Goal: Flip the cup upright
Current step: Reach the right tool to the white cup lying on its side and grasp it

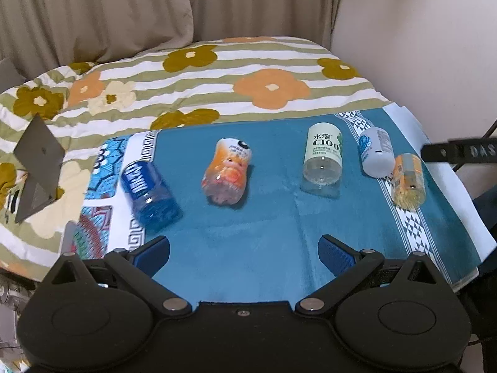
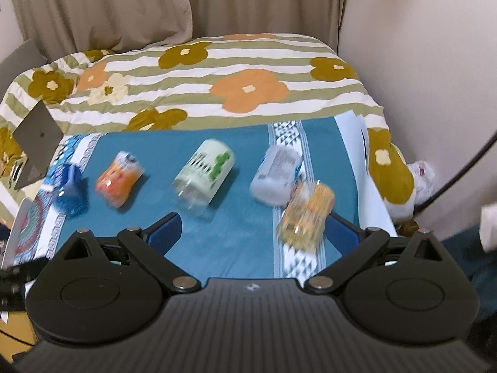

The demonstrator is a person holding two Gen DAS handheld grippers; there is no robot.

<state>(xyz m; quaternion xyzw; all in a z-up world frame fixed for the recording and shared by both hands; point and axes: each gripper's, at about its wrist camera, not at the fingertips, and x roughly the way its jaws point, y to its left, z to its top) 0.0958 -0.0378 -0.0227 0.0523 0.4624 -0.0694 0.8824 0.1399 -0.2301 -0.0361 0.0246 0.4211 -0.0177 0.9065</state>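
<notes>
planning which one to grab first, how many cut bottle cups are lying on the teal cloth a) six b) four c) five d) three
c) five lie on the teal cloth: blue cup, orange cup, green-label cup, white cup and yellow cup.

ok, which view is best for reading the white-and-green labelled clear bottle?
Left wrist: the white-and-green labelled clear bottle is sharp there, label text legible, lying mid-cloth. Right wrist shows the same bottle motion-blurred, its print unreadable.
</notes>
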